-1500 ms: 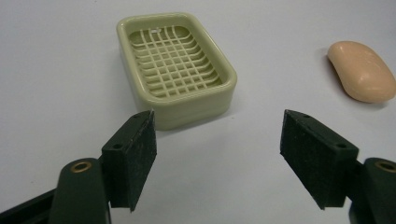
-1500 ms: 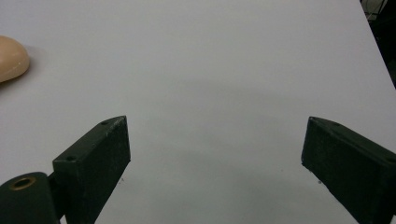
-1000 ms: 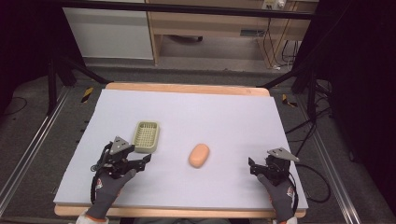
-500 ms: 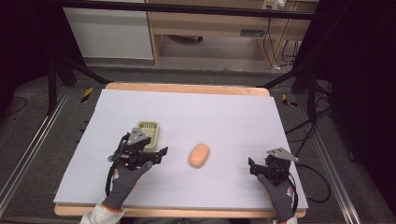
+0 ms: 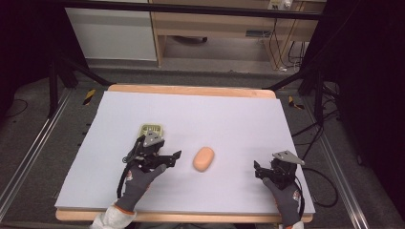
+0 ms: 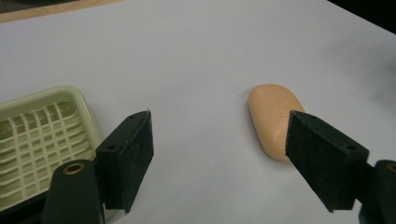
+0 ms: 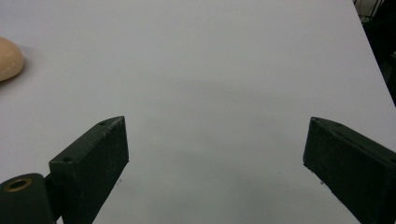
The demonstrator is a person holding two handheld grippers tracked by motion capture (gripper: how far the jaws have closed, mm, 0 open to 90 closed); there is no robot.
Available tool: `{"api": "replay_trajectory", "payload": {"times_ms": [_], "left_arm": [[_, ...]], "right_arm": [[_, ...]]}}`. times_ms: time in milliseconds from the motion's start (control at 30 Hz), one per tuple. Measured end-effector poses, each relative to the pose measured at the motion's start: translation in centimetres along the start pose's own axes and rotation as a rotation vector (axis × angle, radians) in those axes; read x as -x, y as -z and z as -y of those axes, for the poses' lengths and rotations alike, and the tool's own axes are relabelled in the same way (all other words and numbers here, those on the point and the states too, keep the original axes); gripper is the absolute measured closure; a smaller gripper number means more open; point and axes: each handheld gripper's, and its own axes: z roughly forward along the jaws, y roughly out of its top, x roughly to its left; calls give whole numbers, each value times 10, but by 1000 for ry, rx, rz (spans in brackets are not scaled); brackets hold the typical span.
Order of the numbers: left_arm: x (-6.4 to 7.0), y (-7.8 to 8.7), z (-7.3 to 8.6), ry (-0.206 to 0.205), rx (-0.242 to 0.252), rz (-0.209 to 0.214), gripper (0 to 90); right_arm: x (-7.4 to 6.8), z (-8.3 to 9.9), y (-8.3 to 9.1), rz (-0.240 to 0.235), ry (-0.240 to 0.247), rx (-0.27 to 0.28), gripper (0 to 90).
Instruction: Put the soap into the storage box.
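The soap bar lies flat on the white table, right of the soap dish and apart from it. Your left gripper sits just beside the bar, jaws spread wide and empty, with the bar off toward one jaw rather than centred. Closing from this offset could push the rounded bar sideways or let it squirt out. Your right gripper rests well apart, also wide and empty.

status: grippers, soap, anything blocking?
Left gripper open, beside soap, not touching. Right gripper open, idle on table. Dish by left jaw; path clear.
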Motion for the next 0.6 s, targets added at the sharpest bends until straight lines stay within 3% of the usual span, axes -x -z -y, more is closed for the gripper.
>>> {"api": "replay_trajectory", "payload": {"times_ms": [400, 600], "left_arm": [[5, -8, 2, -19, -29, 8, 226], [12, -11, -6, -61, -44, 17, 219]], "right_arm": [[-1, 0, -1, -4, 6, -4, 71], [-2, 0, -1, -5, 8, -6, 70]]}}
